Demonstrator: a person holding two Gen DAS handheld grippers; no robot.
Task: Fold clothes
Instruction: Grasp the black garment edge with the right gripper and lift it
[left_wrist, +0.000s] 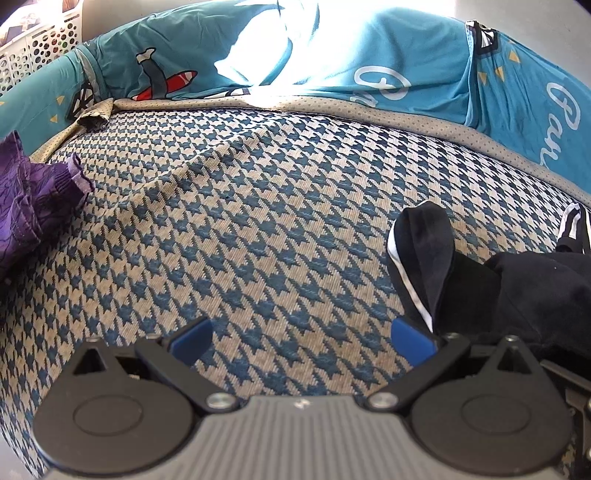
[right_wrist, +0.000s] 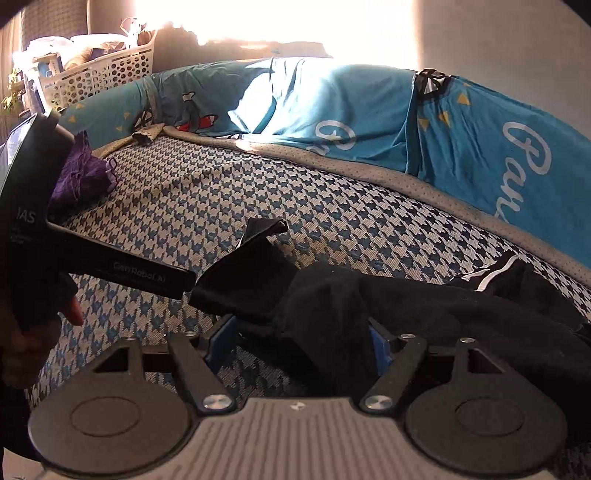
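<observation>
It is a home bedroom: a bed with houndstooth cover (left_wrist: 258, 229), a teal printed sheet (right_wrist: 369, 122), and a white laundry basket (right_wrist: 107, 74) by the wall.

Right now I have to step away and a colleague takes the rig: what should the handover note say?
Left tongs: open, nothing between them, black garment beside their right finger.
Right tongs: open around a bunched part of the black garment, not clamped.
Purple garment: crumpled at the far left of the houndstooth bedcover.
Done: no fold visible yet.
Left: spread and fold the black garment, then the purple one.
</observation>
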